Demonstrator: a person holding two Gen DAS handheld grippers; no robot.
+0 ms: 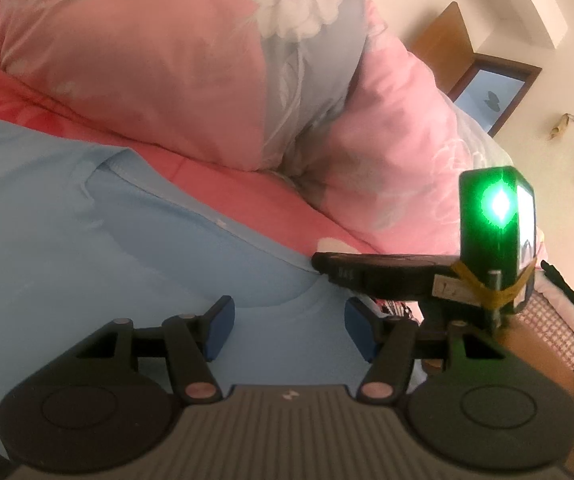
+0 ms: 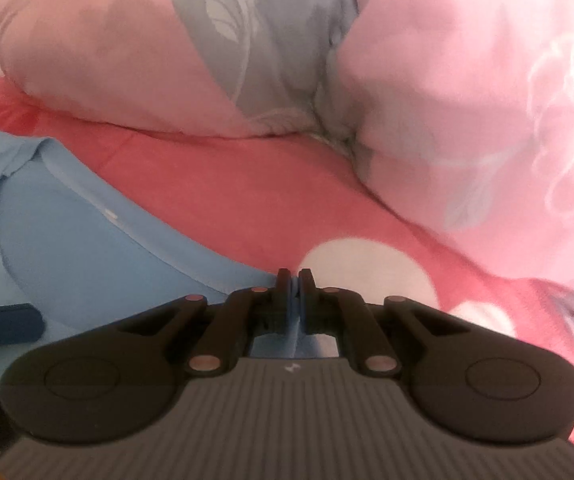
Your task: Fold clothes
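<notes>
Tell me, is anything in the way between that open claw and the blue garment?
Nothing visible is. The left gripper hangs open right over the light blue garment, with only bare fabric between its fingers. The right gripper is pinched shut on the garment's edge, off to the side.

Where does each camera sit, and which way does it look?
Left wrist: on the left gripper, open over the blue shirt; the right gripper enters from the right.
Right wrist: on the right gripper, shut on the shirt's edge; a left gripper finger shows.
Both share the shirt, red sheet and pink quilt.
</notes>
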